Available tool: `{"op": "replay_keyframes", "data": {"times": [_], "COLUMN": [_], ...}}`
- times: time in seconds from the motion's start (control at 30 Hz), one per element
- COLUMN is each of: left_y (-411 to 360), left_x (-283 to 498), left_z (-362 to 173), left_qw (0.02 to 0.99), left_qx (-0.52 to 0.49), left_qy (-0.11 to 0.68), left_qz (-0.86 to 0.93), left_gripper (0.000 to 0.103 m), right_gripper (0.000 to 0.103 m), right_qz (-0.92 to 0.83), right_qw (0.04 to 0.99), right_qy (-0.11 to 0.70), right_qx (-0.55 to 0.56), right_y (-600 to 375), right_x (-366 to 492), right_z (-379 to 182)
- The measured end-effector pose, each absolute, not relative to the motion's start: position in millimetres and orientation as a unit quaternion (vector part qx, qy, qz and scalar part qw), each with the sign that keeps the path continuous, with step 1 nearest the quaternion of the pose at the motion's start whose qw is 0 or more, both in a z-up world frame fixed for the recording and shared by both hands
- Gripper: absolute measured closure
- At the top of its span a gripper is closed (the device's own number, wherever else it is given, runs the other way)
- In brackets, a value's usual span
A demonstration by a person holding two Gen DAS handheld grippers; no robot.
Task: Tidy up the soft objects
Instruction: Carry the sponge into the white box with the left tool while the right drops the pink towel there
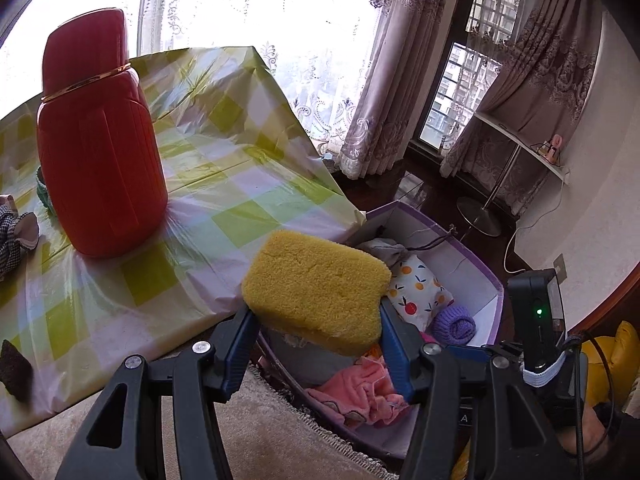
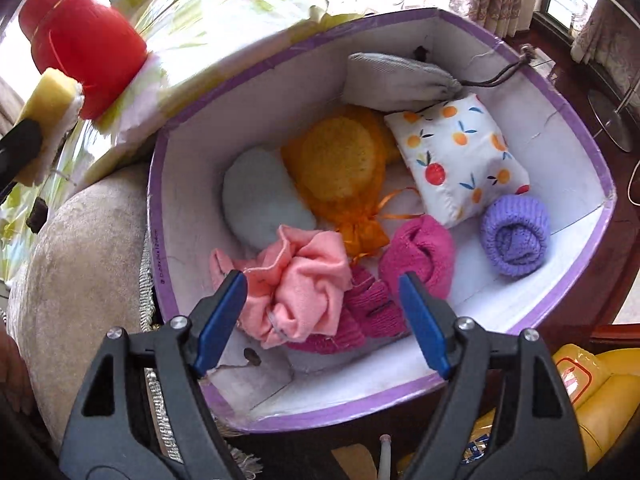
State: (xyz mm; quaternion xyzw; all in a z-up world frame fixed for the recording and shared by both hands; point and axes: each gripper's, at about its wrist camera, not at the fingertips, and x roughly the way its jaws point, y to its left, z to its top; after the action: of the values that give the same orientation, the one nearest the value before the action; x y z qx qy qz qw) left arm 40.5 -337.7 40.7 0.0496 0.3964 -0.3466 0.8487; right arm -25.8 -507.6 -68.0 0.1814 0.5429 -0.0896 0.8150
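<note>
My left gripper (image 1: 318, 312) is shut on a yellow sponge (image 1: 316, 284), held in the air at the table's edge, just over the near end of the purple-rimmed box (image 1: 468, 272). The same sponge (image 2: 50, 96) shows at the far left of the right wrist view. My right gripper (image 2: 320, 278) is open inside the box (image 2: 580, 128), its fingers either side of a crumpled pink cloth (image 2: 300, 280) without pressing it. Also in the box lie an orange mesh bag (image 2: 340, 168), a fruit-print pouch (image 2: 460, 160), a purple knit roll (image 2: 516, 236), a magenta knit piece (image 2: 416, 256), a grey pouch (image 2: 396, 80) and a pale blue pad (image 2: 260, 196).
A tall red flask (image 1: 100, 152) stands on the table's checked plastic cloth (image 1: 224, 168). A black-and-white checked fabric (image 1: 12, 232) and a dark brown pad (image 1: 14, 368) lie at its left edge. A beige cushion (image 2: 80, 260) borders the box; a yellow bag (image 2: 600, 392) sits at right.
</note>
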Motion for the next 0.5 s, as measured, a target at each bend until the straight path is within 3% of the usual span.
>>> {"op": "replay_keyframes", "data": {"times": [0.27,0.4,0.5], "left_y": [-389,-415,-415], "left_x": [35,37,38], "left_z": [48,40,36], "left_qw": [0.826,0.790,0.790], "left_qx": [0.050,0.039,0.040], "left_qy": [0.380,0.401,0.409], "left_qz": [-0.413,-0.462,-0.455], "left_gripper": [0.044,0.028,0.028], "right_gripper": [0.022,0.020,0.019], "right_qz": [-0.232,-0.277,-0.285], "right_qw": [0.843,0.845,0.844], "right_qy": [0.452,0.415,0.409], "right_qx": [0.175,0.191,0.199], "right_y": [-561,-583,-593], "right_x": [-51,-62,-64], "right_z": [-25,-9,-6]}}
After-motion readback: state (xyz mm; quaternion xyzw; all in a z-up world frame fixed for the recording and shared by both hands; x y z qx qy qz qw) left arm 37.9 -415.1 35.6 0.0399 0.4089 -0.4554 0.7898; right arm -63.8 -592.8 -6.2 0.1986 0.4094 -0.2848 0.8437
